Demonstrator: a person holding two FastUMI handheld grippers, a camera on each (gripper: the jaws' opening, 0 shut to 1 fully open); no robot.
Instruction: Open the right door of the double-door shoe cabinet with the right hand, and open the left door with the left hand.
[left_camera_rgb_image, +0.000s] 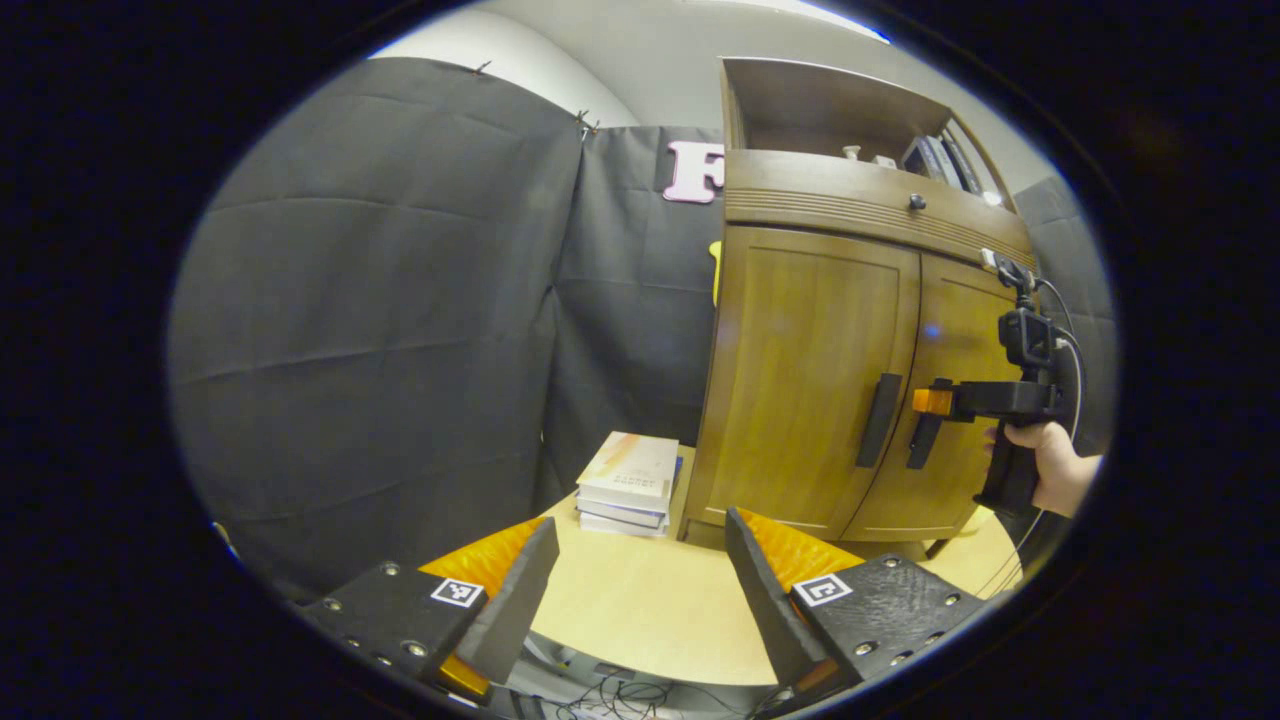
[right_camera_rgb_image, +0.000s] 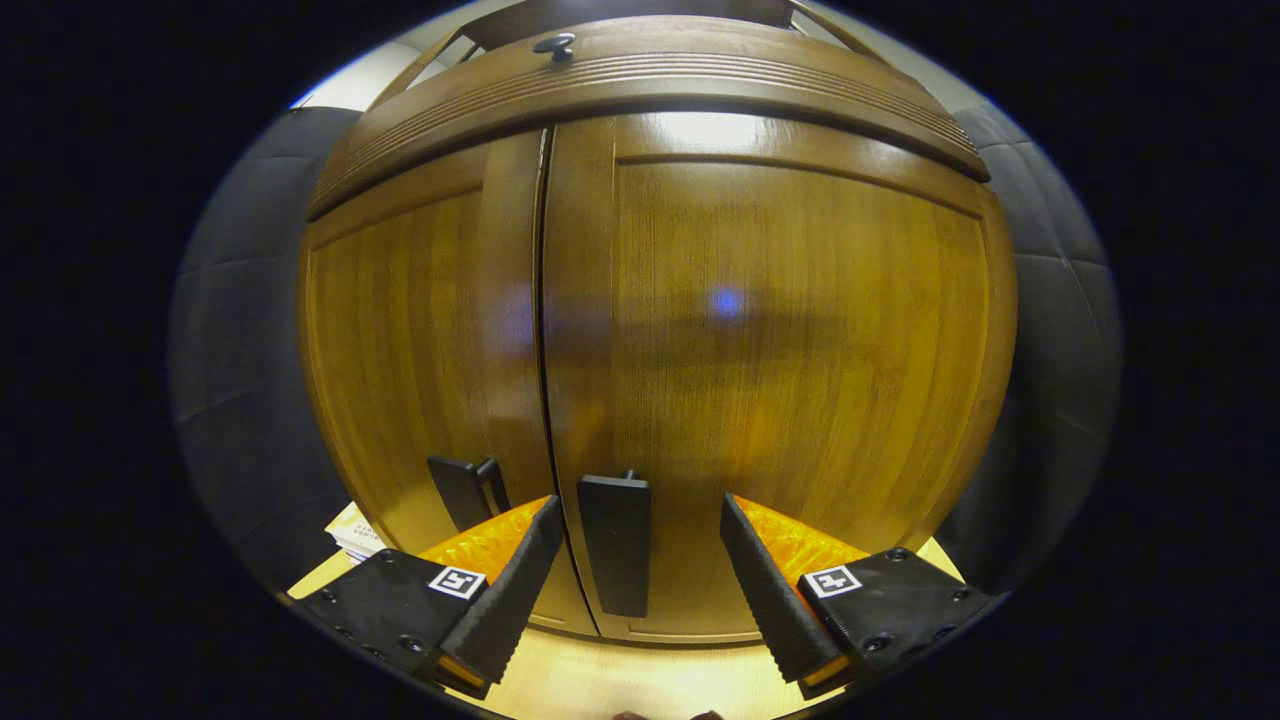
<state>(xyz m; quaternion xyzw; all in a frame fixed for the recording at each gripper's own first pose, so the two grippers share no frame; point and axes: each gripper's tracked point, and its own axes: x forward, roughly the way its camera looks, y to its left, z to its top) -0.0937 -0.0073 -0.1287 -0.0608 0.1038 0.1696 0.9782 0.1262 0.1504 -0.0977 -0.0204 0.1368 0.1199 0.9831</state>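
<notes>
The wooden shoe cabinet (left_camera_rgb_image: 800, 380) stands on the light table, both doors closed. In the right gripper view the right door (right_camera_rgb_image: 780, 380) is very close, and its dark handle (right_camera_rgb_image: 615, 545) sits between the spread fingers of my right gripper (right_camera_rgb_image: 640, 540), which is open and not pressing on it. The left door (right_camera_rgb_image: 420, 360) has its own dark handle (right_camera_rgb_image: 465, 490) just left of my fingers. In the left gripper view my left gripper (left_camera_rgb_image: 640, 565) is open over the table, well short of the left door handle (left_camera_rgb_image: 878, 420). The right gripper (left_camera_rgb_image: 935, 402), held by a hand (left_camera_rgb_image: 1050, 465), is at the right door handle (left_camera_rgb_image: 922, 440).
A stack of books (left_camera_rgb_image: 630, 485) lies on the table (left_camera_rgb_image: 640, 610) left of the cabinet. A drawer with a small knob (left_camera_rgb_image: 916, 201) runs above the doors, and an open shelf (left_camera_rgb_image: 830, 110) with books tops the cabinet. Cables hang below the table's near edge.
</notes>
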